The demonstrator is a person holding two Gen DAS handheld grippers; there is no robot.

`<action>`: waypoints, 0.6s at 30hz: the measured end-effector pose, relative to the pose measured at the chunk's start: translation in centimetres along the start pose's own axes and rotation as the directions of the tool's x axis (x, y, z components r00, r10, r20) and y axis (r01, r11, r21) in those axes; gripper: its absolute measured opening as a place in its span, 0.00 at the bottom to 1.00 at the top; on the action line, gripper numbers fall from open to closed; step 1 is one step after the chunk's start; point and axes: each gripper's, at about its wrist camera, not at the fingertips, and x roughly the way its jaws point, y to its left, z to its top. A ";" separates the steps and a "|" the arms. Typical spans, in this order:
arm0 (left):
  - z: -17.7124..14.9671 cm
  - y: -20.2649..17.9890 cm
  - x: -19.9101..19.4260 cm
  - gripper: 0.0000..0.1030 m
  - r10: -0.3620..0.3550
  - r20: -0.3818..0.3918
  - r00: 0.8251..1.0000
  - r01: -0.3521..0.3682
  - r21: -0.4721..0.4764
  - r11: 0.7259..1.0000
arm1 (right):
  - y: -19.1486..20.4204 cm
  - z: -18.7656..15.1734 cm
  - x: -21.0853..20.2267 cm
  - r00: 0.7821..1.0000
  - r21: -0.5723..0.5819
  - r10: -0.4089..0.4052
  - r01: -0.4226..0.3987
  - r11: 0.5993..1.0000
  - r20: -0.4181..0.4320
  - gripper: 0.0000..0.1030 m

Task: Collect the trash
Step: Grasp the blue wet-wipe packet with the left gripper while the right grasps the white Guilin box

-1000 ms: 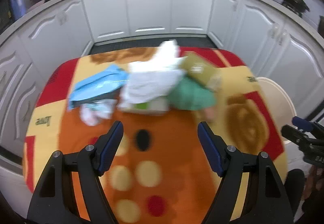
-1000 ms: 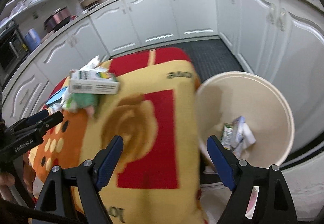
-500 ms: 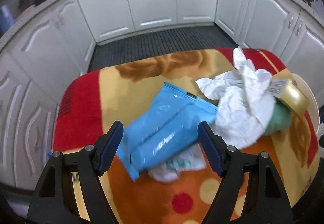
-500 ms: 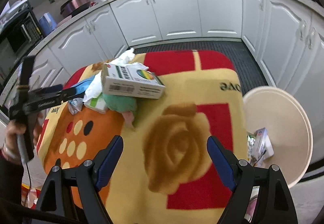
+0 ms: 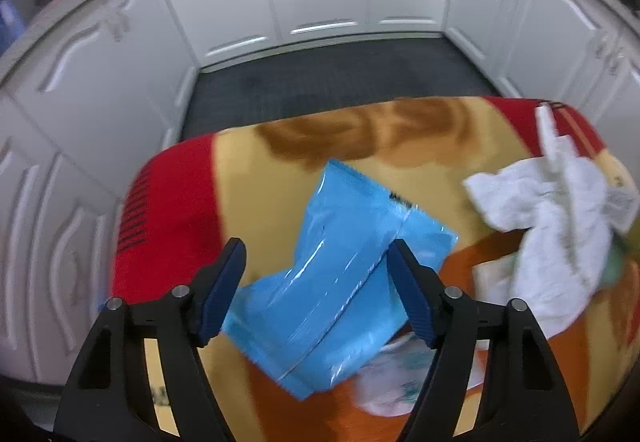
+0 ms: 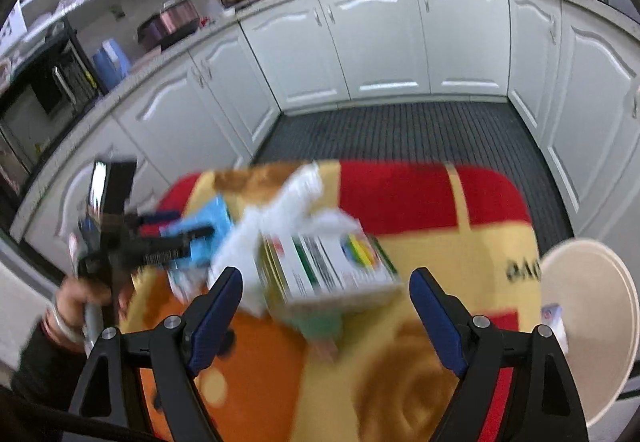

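Note:
A blue plastic wrapper (image 5: 340,278) lies on the patterned table cloth (image 5: 256,170), and my open left gripper (image 5: 316,270) straddles it from just above. Crumpled white paper (image 5: 556,234) lies to its right, a smaller white scrap (image 5: 388,382) below it. In the right wrist view my open, empty right gripper (image 6: 326,294) faces a printed cardboard box (image 6: 332,266) resting on a green item (image 6: 320,324), with the white paper (image 6: 288,214) and blue wrapper (image 6: 208,226) behind. The left gripper (image 6: 192,234) shows there over the wrapper. The cream trash bin (image 6: 592,322) stands at the right.
White kitchen cabinets (image 6: 380,38) ring the table, with a dark ribbed floor mat (image 6: 420,130) between them. The bin holds some packaging (image 6: 554,316). The table's left edge (image 5: 124,226) is close to the left gripper.
My left gripper has moved left and down onto the blue wrapper, which now sits between its fingers. My right gripper has swung from the bin toward the box and paper pile.

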 end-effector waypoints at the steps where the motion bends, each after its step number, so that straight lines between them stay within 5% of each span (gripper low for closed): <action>1: -0.2 0.4 0.0 0.69 0.002 -0.007 1.000 -0.002 -0.016 1.000 | 0.3 0.9 0.8 1.000 -0.004 -0.011 0.011 1.000 -0.013 0.85; 8: -1.0 1.4 -1.7 0.69 -0.069 -0.012 0.998 0.068 -0.061 0.996 | 0.4 1.6 5.8 0.972 -0.091 -0.036 0.015 0.996 -0.230 0.85; 14: -0.1 2.1 -2.0 0.72 -0.099 0.005 0.995 0.099 -0.057 0.994 | -3.3 -4.2 3.4 0.933 -0.197 -0.137 0.073 0.978 -0.332 0.85; 18: 0.6 3.1 -0.3 0.72 -0.156 -0.028 0.987 0.152 -0.105 0.983 | -5.8 -5.4 0.6 0.946 -0.099 -0.086 0.058 0.993 -0.314 0.87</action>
